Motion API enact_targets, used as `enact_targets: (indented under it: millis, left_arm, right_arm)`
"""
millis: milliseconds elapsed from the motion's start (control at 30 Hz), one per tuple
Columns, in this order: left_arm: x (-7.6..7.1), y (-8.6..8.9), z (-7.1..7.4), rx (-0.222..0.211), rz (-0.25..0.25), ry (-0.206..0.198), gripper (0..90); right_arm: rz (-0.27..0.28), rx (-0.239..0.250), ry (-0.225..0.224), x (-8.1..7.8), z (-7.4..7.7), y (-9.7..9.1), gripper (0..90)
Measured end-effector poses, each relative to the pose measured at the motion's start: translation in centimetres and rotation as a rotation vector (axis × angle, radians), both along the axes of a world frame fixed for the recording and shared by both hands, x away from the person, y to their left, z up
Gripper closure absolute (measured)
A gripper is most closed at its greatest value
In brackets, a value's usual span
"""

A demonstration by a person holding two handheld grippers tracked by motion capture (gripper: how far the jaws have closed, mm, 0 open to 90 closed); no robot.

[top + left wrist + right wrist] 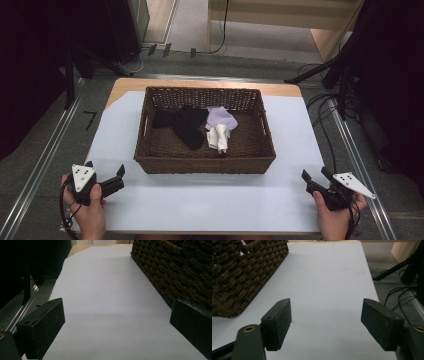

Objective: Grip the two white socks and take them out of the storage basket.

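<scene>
Wicker basket (205,160) at desk centre holds black (182,125), lilac (221,118), white cloths (219,137), probably socks. Left gripper (114,179), right gripper (314,181) parked at near corners, jaws apart, empty, ready to reach in.

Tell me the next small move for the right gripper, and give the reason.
Probably lift the right gripper off the table's near edge and carry it forward and inward, over the basket's near rim toward the white cloth. Its jaws stand open with nothing between them, it sits outside the basket, and the cloths, white, lilac and black, lie untouched inside.
</scene>
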State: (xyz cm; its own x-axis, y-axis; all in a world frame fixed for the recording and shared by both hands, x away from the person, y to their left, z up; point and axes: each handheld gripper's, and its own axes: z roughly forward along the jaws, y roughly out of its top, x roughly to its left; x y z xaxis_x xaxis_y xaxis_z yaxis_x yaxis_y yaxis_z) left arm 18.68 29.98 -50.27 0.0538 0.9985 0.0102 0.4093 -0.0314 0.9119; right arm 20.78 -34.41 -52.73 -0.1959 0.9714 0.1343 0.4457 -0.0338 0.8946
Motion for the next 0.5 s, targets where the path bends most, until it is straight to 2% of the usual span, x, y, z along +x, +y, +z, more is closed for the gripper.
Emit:
enact_targets:
  millis: [100,133,167,233,300,367,500]
  left_arm:
    - [-0.5,0.0,0.0,0.005,-0.015,-0.041,0.6]
    - [-0.7,-0.1,0.0,0.007,-0.006,-0.063,0.6]
    - [-0.8,-0.2,-0.1,0.015,0.008,-0.075,2.0]
    - [-1.0,-0.3,-0.1,0.027,0.020,-0.088,8.1]
    - [-0.9,-0.2,0.0,0.017,0.016,-0.077,8.4]
    - [-0.5,0.0,0.0,0.001,0.009,-0.045,8.3]
    - [-0.5,0.1,0.0,-0.003,-0.021,-0.042,6.2]
  right_arm:
    - [-0.002,-0.025,-0.002,0.0,0.1,0.2,29.7]
    - [-0.001,-0.025,0.001,0.1,0.1,0.2,31.7]
    - [0.007,-0.013,0.028,0.3,0.1,0.1,32.9]
    - [0.015,-0.013,0.048,0.5,0.1,0.0,33.8]
    - [0.025,-0.011,0.067,0.7,0.1,0.0,33.8]
    - [0.032,-0.025,0.101,0.8,0.4,0.1,33.7]
    - [0.067,-0.103,0.168,1.4,1.2,0.3,32.6]
